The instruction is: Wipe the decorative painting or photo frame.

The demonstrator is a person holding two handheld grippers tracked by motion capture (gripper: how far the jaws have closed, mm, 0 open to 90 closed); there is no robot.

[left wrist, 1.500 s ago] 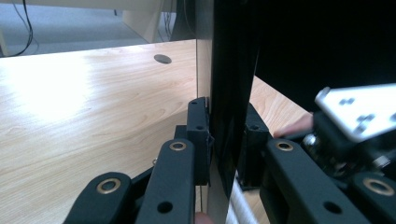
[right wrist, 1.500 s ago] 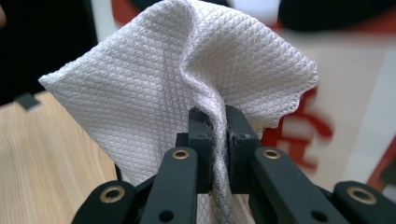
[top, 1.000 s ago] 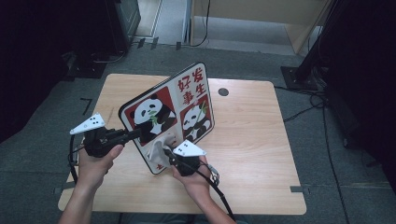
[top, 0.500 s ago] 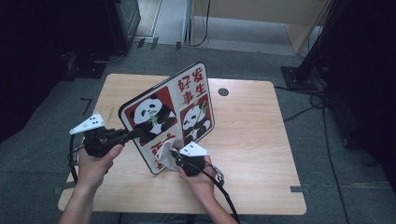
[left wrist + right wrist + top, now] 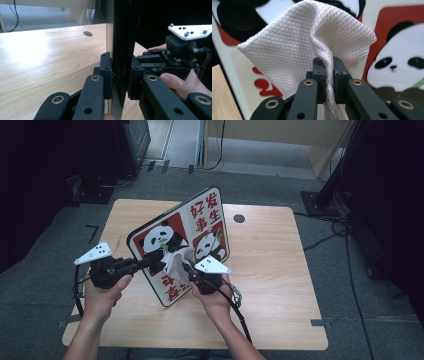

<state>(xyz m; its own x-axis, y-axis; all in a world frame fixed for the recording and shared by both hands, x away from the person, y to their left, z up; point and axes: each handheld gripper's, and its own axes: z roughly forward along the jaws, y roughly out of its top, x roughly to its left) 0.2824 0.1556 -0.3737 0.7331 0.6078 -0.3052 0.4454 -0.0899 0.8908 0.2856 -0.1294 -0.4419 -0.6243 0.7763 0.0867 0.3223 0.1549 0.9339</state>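
A flat board printed with pandas and red characters stands tilted on edge over the table. My left gripper is shut on the board's left edge; in the left gripper view the dark board edge sits pinched between the two jaws of that gripper. My right gripper is shut on a white diamond-weave cloth and holds it against the board's printed face. In the right gripper view the cloth fans out above that gripper, with the panda board right behind it.
A round cable hole sits near the table's far edge. Dark equipment and cables lie on the floor around the table. The right gripper's cable trails back along the person's forearm.
The right gripper with the cloth has moved up the board's face, from near its lower edge toward its middle. The left gripper and the board have stayed put.
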